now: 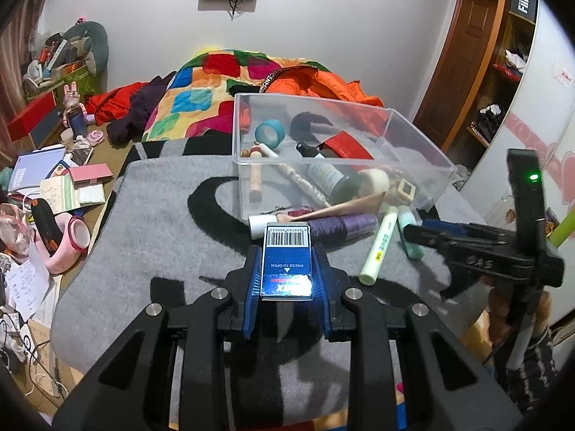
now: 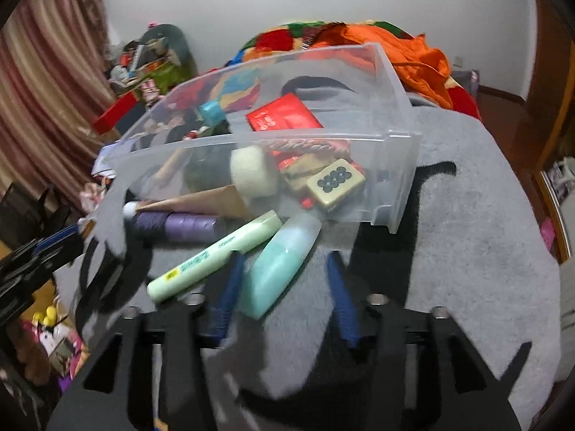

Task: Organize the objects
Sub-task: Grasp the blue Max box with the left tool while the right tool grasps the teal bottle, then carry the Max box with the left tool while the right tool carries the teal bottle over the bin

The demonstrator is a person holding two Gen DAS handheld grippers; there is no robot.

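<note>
Left gripper (image 1: 287, 269) pinching blue box (image 1: 286, 264), right gripper (image 2: 284, 287) spread around teal tube (image 2: 278, 269), green marker (image 2: 212, 256), purple spool (image 2: 179, 224) before clear bin (image 2: 395, 165)

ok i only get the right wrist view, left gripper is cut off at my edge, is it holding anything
Observer: Yes. The left gripper is shut on a small blue box with a barcode label, held above the grey blanket.
Operator: and the dark blur behind the white pad in the bin, what is it
Observer: A bottle with a black cap, lying on its side in the clear bin.
</note>
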